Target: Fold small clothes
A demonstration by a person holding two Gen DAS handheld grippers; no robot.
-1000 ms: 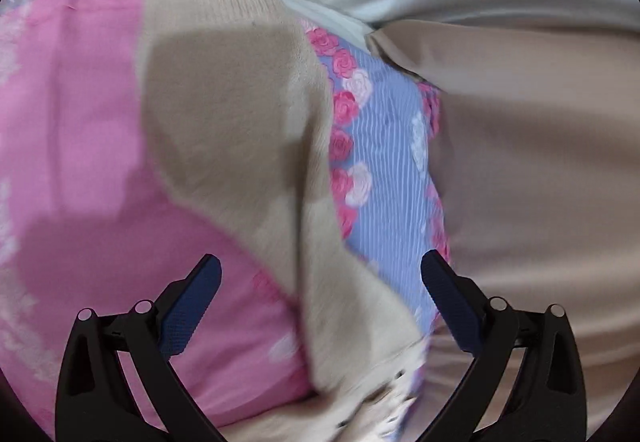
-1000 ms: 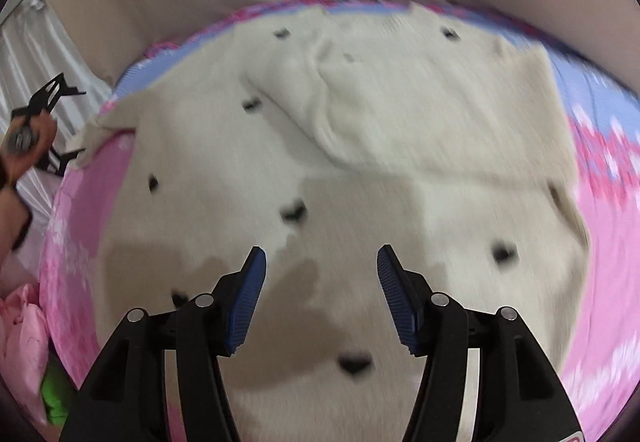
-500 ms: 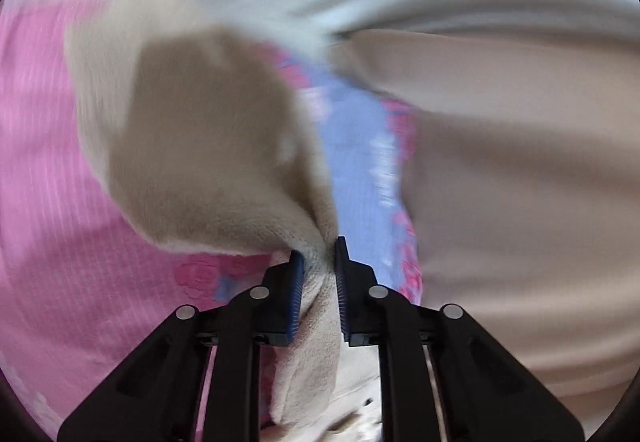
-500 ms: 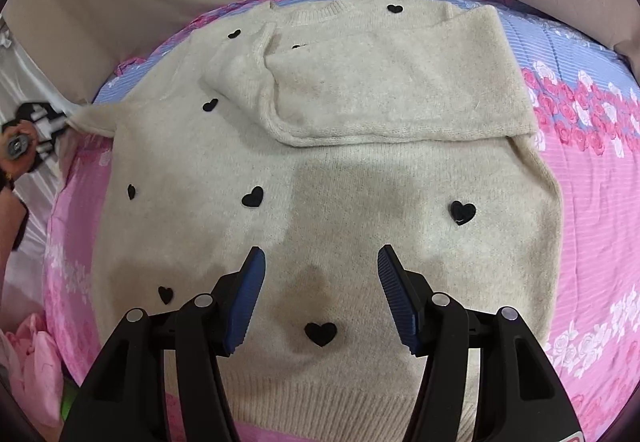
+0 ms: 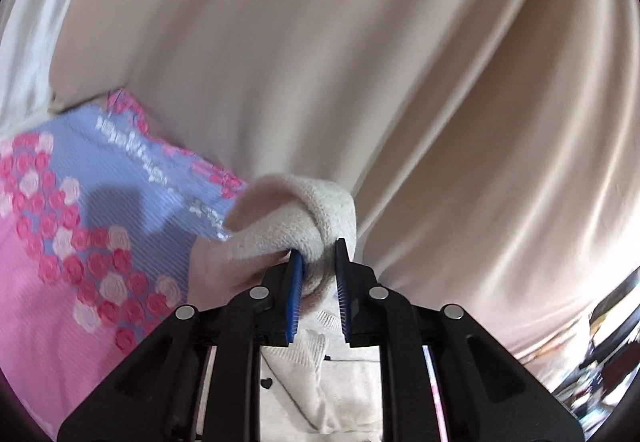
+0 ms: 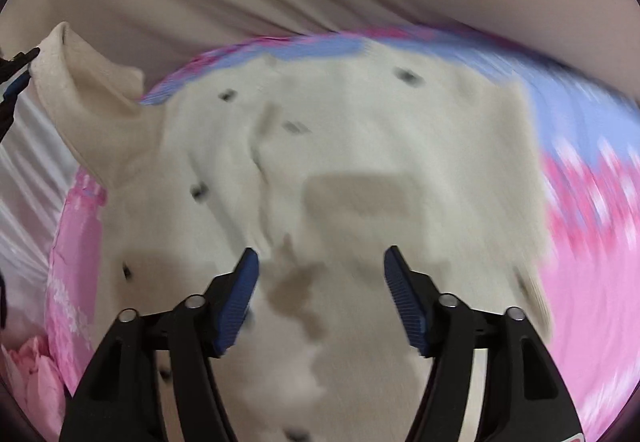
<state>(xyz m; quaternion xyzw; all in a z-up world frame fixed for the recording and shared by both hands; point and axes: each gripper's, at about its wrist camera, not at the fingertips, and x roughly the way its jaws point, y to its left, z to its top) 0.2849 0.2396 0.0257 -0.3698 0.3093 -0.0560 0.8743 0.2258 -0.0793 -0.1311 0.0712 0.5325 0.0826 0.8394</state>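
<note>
A cream knit sweater with small black hearts (image 6: 360, 169) lies spread on a pink and blue floral sheet (image 6: 592, 242). One sleeve lies folded across its chest. My left gripper (image 5: 318, 258) is shut on the cuff of the other sleeve (image 5: 304, 217) and holds it lifted off the sheet. That raised sleeve (image 6: 76, 81) and the left gripper (image 6: 16, 73) show at the far left of the right wrist view. My right gripper (image 6: 320, 274) is open and empty, hovering above the sweater's lower body.
A beige curtain (image 5: 360, 61) hangs behind the bed and a shiny white curtain (image 6: 24, 177) hangs at the left. The floral sheet (image 5: 80, 234) shows to the left in the left wrist view. A pink bundle (image 6: 32, 374) lies at the lower left.
My left gripper closed on the sleeve cuff and lifted it up off the sheet. My right gripper stayed open and shifted over the sweater.
</note>
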